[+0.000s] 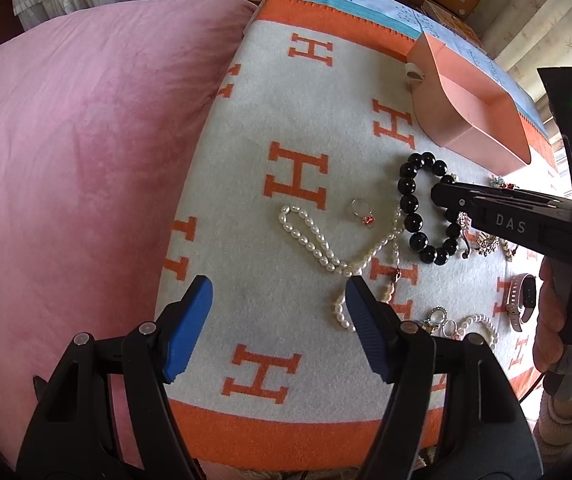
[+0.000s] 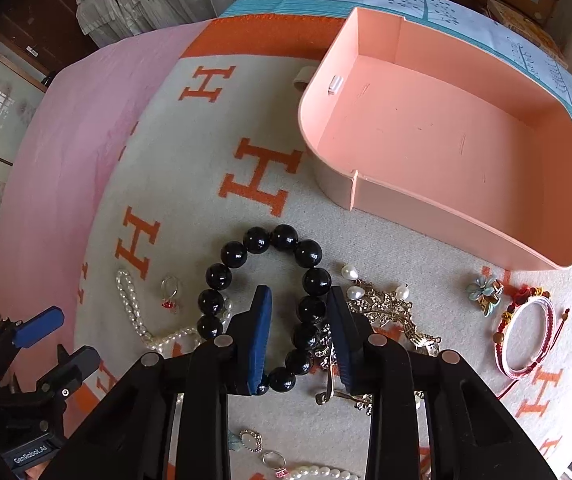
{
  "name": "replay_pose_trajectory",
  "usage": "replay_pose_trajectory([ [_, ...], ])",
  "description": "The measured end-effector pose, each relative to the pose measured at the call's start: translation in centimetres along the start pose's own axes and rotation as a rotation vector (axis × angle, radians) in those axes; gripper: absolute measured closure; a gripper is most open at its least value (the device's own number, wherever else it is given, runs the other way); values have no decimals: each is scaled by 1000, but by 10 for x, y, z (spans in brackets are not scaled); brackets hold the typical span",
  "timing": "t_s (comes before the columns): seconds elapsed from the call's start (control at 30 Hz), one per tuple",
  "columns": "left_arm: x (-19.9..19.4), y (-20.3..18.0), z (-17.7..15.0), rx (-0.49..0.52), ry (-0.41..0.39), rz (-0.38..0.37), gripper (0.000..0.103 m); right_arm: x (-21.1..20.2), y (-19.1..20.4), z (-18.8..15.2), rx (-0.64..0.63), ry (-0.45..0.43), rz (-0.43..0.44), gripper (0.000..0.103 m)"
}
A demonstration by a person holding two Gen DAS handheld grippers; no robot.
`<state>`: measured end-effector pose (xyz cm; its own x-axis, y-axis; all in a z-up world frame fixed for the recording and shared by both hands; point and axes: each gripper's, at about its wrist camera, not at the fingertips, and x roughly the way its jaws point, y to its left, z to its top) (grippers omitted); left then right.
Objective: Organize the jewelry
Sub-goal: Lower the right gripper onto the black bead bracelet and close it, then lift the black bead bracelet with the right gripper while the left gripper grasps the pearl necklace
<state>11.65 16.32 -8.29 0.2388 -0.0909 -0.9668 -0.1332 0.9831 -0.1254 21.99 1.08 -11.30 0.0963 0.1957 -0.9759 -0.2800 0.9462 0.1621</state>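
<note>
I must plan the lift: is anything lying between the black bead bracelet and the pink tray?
Nothing visible. Only bare blanket lies between the black bead bracelet and the pink tray. The right gripper already straddles its beads.

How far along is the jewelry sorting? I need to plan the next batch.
Done: nothing; the pink tray is empty. In hand: the right gripper straddles the black bead bracelet. Left: pearl necklace, ring, red cord bracelet and more, all on the blanket.

bead bracelet (image 2: 270, 304) partly behind right gripper (image 2: 299, 336)
</note>
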Motion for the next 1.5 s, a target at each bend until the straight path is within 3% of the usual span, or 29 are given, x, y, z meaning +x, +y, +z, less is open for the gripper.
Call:
replay_pose_trajectory([
  [0.2, -3, -11, -1, 59, -12, 20, 36, 8, 18, 1, -67, -17, -80, 73],
  [0.3, 0, -22, 1, 118, 7, 33, 36, 12, 22, 2, -80, -31, -113, 82],
  [0.43, 13, -41, 4, 219, 84, 28, 36, 14, 12, 4, -30, -25, -59, 87],
  [0.5, 17, -47, 6, 219, 110, 36, 36, 14, 6, 6, -2, -24, -24, 88],
  [0.73, 21, -37, 18, -12, 130, -24, 36, 16, 1, 5, 4, -44, -7, 88],
  [0.87, 28, -34, 19, -110, 131, -15, 36, 16, 3, 0, 7, -52, -2, 88],
  [1.0, 41, -27, 19, -200, 181, -20, 55, 11, 3, -5, 11, -57, 26, 88],
  [1.1, 48, -24, 19, -267, 194, -31, 58, 4, 1, -10, -3, -70, 38, 88],
  [1.43, 53, -33, 27, -304, 169, 8, 60, -13, -24, -29, -2, -66, 98, 88],
  [1.5, 51, -31, 28, -278, 163, 25, 80, -12, -27, -30, 4, -68, 115, 88],
])
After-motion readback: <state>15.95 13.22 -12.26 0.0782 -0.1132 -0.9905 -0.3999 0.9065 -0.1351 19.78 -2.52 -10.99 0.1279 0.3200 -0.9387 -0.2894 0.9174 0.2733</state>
